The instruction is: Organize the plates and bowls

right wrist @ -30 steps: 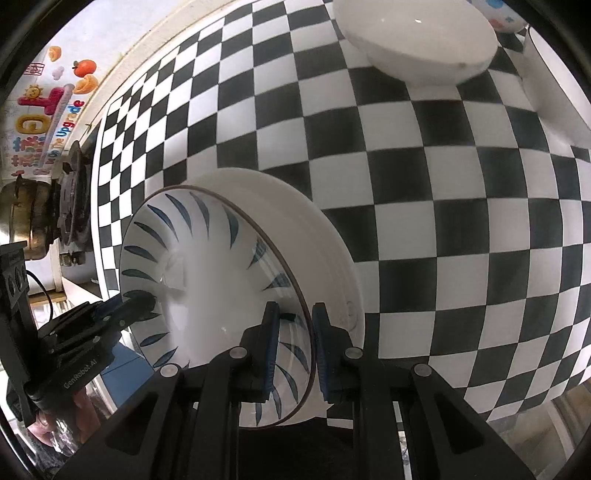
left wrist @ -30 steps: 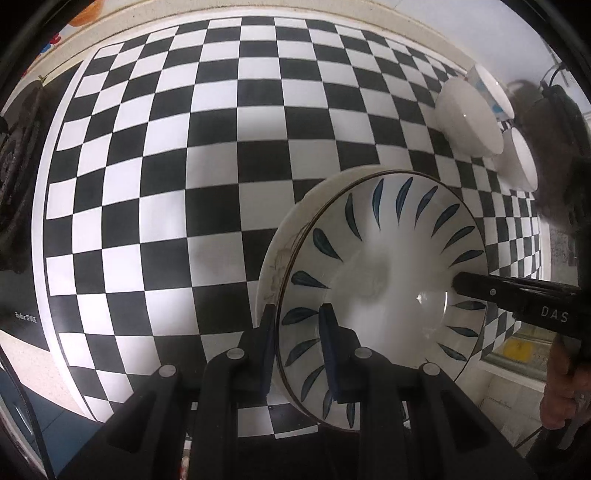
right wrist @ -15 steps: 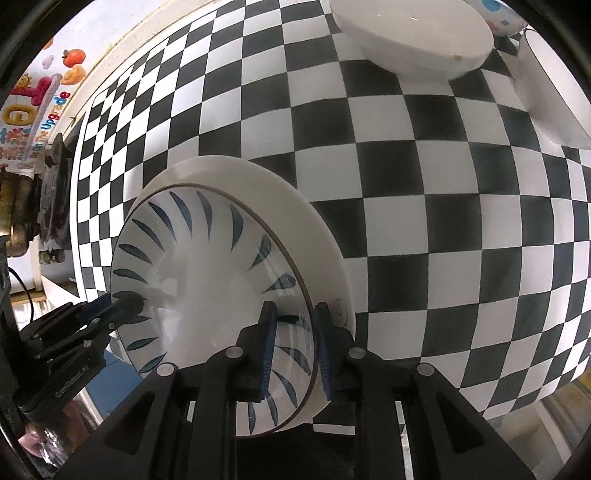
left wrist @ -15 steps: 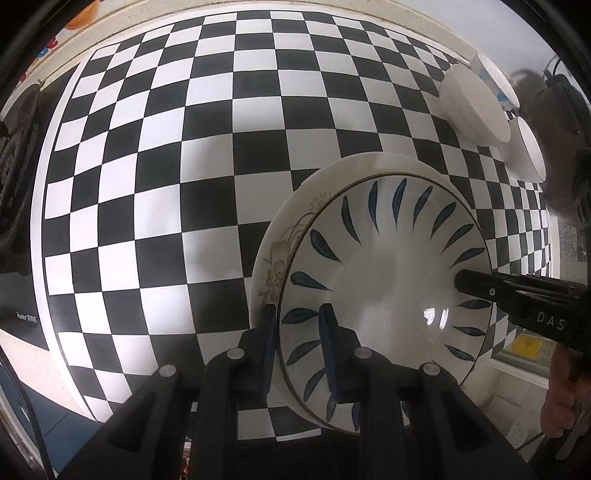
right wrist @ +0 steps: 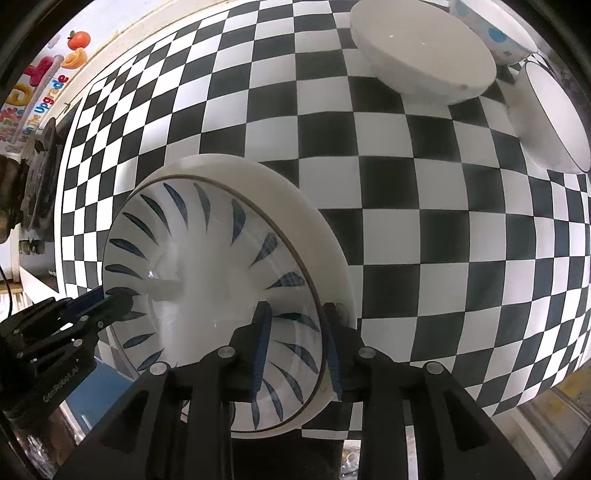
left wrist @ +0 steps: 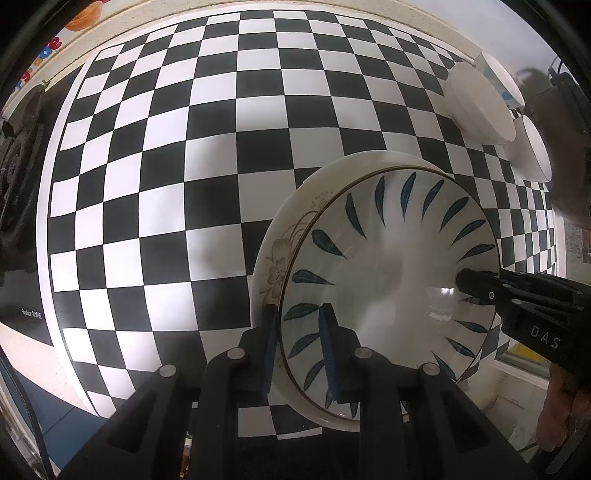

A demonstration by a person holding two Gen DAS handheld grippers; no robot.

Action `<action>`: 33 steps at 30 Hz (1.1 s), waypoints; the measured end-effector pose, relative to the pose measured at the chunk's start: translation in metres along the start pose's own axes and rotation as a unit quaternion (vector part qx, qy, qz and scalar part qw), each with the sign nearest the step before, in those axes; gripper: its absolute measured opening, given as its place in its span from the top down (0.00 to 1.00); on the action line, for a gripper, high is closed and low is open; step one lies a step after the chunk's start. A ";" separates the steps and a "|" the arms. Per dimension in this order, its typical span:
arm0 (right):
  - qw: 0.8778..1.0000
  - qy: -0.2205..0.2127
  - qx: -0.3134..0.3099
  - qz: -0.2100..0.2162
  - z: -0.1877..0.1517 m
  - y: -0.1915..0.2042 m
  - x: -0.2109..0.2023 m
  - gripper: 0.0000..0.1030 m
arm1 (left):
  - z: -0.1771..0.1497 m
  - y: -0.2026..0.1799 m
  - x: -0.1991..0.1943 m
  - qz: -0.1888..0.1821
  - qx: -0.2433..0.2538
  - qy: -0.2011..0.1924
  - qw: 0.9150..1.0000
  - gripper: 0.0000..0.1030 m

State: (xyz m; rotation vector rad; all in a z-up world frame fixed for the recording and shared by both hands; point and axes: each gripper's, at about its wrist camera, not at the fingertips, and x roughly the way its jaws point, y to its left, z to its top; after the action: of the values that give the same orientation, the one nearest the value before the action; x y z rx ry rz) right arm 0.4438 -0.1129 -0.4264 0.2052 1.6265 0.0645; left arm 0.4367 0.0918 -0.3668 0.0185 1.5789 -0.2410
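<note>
- Gripping the blue-leaf bowl [left wrist: 391, 273] from opposite sides, both grippers hold it over the checkered table [left wrist: 207, 155]
- The left gripper [left wrist: 297, 325] has its jaws pinching the bowl's near rim, one finger outside the wall and the other inside against the blue leaf pattern
- The right gripper [right wrist: 295, 325] pinches the opposite rim the same way, one finger inside the bowl and one on the white outer wall
- In the left wrist view the right gripper [left wrist: 476, 286] shows at the bowl's far edge, its tip over the rim; in the right wrist view the left gripper [right wrist: 110, 301] shows likewise at the far edge
- The bowl [right wrist: 207, 280] has a thin brown line around its lip, dark blue leaf strokes fanning round the inside, and a faint flower print [left wrist: 277, 266] on its cream outer wall
- It sits at the near edge of the table; whether its base touches the cloth or hangs just above cannot be told
- Well apart, at the far right corner of the table, stand a plain white bowl [right wrist: 424, 55] turned bottom-up, a white bowl with blue dots [right wrist: 495, 33] just behind it, and a third white bowl [right wrist: 554, 122] just beside them
- A dark stove burner [right wrist: 37, 177] lies beyond the table's left edge, below a colourful wall sticker [right wrist: 40, 88]
</note>
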 end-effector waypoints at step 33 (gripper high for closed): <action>0.992 -0.117 0.002 -0.038 -0.100 0.043 -0.106 0.46 | -0.060 -0.010 -0.116 0.035 0.028 -0.105 0.993 0.72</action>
State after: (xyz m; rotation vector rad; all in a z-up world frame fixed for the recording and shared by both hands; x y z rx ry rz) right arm 0.3541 -0.0806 -0.3084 0.1469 1.3984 -0.0204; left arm 0.3792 0.1075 -0.2501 0.0904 1.3595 -0.2252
